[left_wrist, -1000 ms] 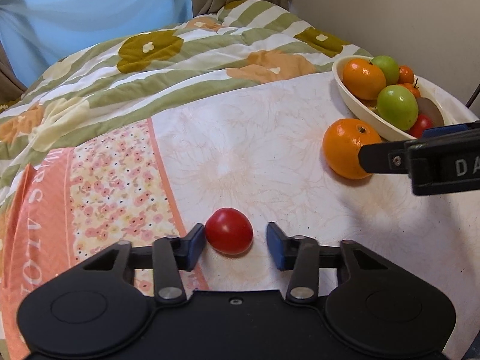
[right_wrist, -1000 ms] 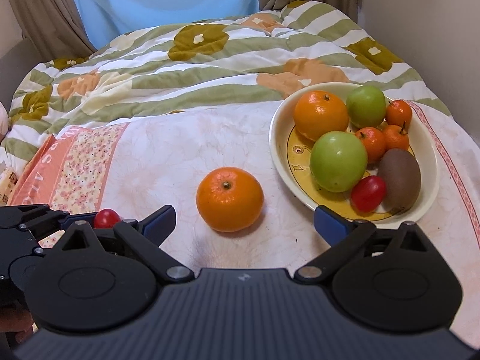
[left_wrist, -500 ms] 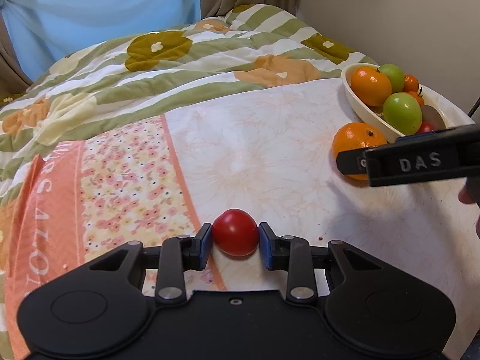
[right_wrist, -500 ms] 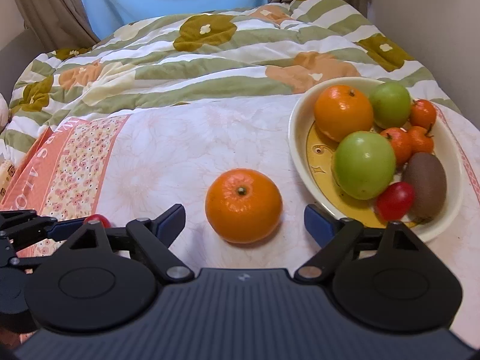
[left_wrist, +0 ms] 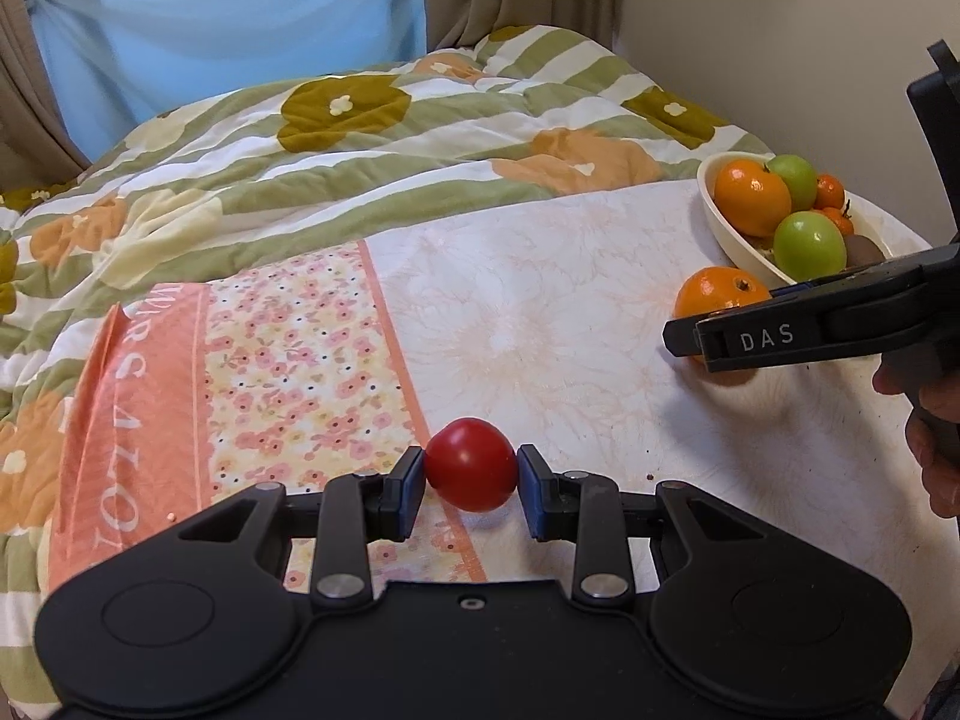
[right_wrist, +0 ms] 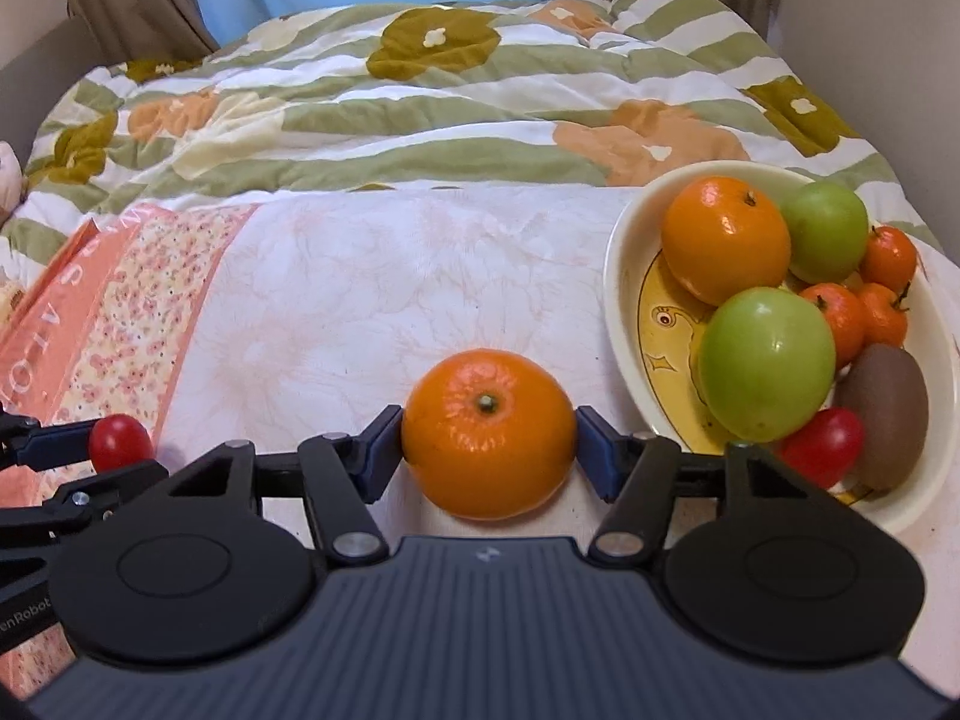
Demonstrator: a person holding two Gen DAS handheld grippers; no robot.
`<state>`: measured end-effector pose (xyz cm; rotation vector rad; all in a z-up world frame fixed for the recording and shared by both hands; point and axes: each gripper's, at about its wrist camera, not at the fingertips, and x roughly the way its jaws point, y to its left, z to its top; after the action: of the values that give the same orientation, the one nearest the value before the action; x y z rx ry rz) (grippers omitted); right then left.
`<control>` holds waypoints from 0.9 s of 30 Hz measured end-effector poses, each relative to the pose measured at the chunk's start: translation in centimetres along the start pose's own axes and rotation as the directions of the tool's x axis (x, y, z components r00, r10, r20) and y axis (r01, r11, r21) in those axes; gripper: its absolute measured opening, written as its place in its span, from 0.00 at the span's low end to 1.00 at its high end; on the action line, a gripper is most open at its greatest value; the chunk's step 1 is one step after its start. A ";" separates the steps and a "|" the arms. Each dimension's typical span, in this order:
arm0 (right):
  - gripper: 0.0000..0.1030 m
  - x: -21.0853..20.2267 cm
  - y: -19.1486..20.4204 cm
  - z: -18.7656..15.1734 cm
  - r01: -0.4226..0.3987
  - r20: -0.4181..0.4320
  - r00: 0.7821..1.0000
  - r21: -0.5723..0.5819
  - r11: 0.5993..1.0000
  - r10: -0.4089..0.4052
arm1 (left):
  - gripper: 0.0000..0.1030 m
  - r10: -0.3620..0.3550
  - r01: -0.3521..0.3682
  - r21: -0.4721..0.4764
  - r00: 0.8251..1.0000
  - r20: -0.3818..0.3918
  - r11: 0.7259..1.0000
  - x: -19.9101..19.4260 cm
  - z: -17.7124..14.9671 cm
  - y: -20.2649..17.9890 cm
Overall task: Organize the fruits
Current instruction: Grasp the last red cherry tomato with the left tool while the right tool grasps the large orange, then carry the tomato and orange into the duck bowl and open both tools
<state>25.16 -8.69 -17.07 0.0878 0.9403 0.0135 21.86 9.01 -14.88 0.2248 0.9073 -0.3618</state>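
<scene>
Grippers angled downward, left gripper (left_wrist: pixel 471 489) clamping tomato (left_wrist: pixel 471 463), right gripper (right_wrist: pixel 489 450) closing around orange (right_wrist: pixel 489 433)

My tongs (left_wrist: pixel 471 495) are matte black with blue pads (left_wrist: pixel 413 489), silver screws (one side lettered "DAS").

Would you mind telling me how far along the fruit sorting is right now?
Done: the bowl already holds an orange, two green apples, small tangerines, a kiwi and a tomato. In hand: the left gripper is shut on a tomato, and the right gripper, whose jaws have just been closing, has its pads against the loose orange. Left: carrying both into the bowl.
</scene>
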 end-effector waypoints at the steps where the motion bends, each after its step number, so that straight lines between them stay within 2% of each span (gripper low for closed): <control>1: 0.73 0.0 -0.1 0.0 -0.005 0.000 1.000 0.003 1.000 0.005 | 0.35 0.002 -0.002 -0.003 1.000 0.002 1.000 -0.1 0.0 0.0; 8: 0.73 -1.1 -0.5 -0.1 -0.028 0.017 0.999 0.002 1.000 0.028 | 0.35 0.017 -0.016 -0.029 1.000 0.026 0.999 -1.3 0.4 -0.4; 15: 0.73 -4.3 -1.3 0.5 -0.067 0.060 0.996 -0.010 0.998 0.068 | 0.35 0.046 -0.042 -0.049 0.995 0.084 0.998 -3.7 1.6 -1.5; 27: 0.73 -10.7 -6.9 2.0 -0.067 0.145 0.987 -0.023 0.997 0.070 | 0.35 0.024 -0.020 -0.026 0.983 0.181 0.999 -6.4 5.7 -6.7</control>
<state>20.27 -16.24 -7.88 0.1033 0.7903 0.0784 19.73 2.24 -6.58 0.1763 0.7287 -0.3449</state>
